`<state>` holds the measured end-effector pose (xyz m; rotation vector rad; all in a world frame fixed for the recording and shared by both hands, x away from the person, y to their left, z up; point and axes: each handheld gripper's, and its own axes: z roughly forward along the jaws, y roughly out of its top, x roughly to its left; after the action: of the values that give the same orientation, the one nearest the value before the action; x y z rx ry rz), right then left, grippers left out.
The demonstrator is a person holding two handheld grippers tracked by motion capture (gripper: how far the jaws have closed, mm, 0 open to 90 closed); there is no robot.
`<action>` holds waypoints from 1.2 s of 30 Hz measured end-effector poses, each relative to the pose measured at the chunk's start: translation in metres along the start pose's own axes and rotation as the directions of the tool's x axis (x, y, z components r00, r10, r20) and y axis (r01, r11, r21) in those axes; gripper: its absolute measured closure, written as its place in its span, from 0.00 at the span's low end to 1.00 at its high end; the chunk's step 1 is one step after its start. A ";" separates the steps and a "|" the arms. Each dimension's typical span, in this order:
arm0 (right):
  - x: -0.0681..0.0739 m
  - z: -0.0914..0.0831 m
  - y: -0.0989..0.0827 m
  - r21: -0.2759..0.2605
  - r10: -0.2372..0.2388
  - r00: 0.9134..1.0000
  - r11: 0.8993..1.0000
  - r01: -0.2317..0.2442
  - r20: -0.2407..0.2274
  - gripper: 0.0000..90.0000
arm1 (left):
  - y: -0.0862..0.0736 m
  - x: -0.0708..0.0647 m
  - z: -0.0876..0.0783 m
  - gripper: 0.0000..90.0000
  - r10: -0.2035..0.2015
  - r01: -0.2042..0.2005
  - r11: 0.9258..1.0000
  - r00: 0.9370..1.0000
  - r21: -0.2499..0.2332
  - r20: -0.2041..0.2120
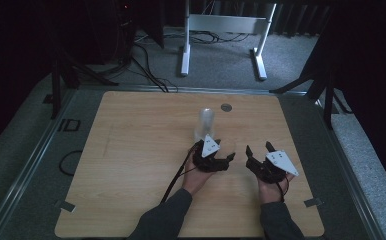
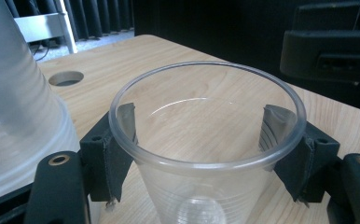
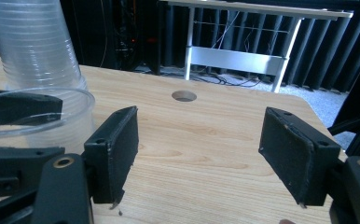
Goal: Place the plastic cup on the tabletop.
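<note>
High view, nearest edge of the wooden table (image 1: 131,165): two dark sleeves, forearms entering side by side.

Left gripper (image 1: 220,151): just short of the cup stack (image 1: 205,124), grey three-cornered plate on top, cable trailing back along the forearm toward the near table edge. Jaws clamped on a single clear plastic cup (image 2: 206,154); in the left gripper view, pads pressed against opposite sides of the wall just under the rim, cup upright, mouth open, table grain visible through the base. Cup just beside the cup stack, on its near side; contact between the two cannot be told.

Right gripper (image 1: 260,148): to the right of the cup stack and a little nearer, well apart from it, close beside the left gripper without touching. Jaws spread wide, nothing between the pads; bare table between them in the right gripper view.

Cup stack: clear plastic cups nested mouth-down, upright, tapering upward, near the centre of the table. Ribbed walls plain in the right gripper view (image 3: 36,44).

Round hole (image 1: 226,107): in the tabletop, just beyond the cup stack and slightly right.

White desk frame (image 1: 226,30): on grey carpet, well beyond the cup stack, past the far table edge. Loose dark cables on the floor to its left.
</note>
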<state>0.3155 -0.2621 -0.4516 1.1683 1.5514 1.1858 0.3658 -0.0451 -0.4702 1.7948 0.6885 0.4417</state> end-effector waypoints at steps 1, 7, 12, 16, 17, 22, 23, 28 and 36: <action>0.000 0.000 0.000 0.000 -0.001 1.000 1.000 0.001 0.000 0.31 | -0.001 0.000 0.000 0.31 0.000 0.000 1.000 1.000 0.001 0.001; 0.000 0.000 0.000 -0.002 0.000 1.000 1.000 0.000 -0.001 0.31 | -0.007 0.002 0.003 0.31 -0.009 0.009 1.000 1.000 0.011 -0.003; 0.000 0.000 0.000 -0.001 -0.001 1.000 1.000 0.001 -0.001 0.31 | -0.011 0.004 0.005 0.31 -0.010 0.010 1.000 1.000 0.021 -0.005; 0.000 0.000 0.000 -0.001 -0.002 1.000 1.000 0.002 0.000 0.31 | -0.016 0.007 0.006 0.31 -0.016 0.017 0.999 1.000 0.028 -0.009; 0.000 0.000 0.000 -0.001 -0.002 1.000 1.000 0.002 0.000 0.31 | -0.017 0.007 0.005 0.31 -0.019 0.019 0.999 1.000 0.027 -0.009; 0.000 0.000 0.000 -0.002 -0.002 1.000 1.000 0.002 0.000 0.31 | -0.019 0.006 0.004 0.31 -0.013 0.014 0.999 1.000 0.035 -0.007; 0.000 0.000 0.000 -0.002 -0.004 1.000 1.000 0.004 0.000 0.31 | -0.019 0.005 0.004 0.30 -0.014 0.014 0.999 1.000 0.039 -0.004; 0.000 0.000 0.000 -0.002 -0.004 1.000 1.000 0.004 -0.001 0.31 | -0.021 0.004 0.006 0.25 -0.014 0.015 0.998 1.000 0.064 -0.011; 0.000 0.000 0.000 -0.003 -0.004 1.000 1.000 0.004 -0.001 0.31 | -0.022 0.004 0.005 0.16 -0.030 0.031 0.995 0.999 0.093 -0.015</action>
<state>0.3152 -0.2620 -0.4515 1.1619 1.5517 1.1857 0.3669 -0.0409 -0.4923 1.8680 0.7558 0.4072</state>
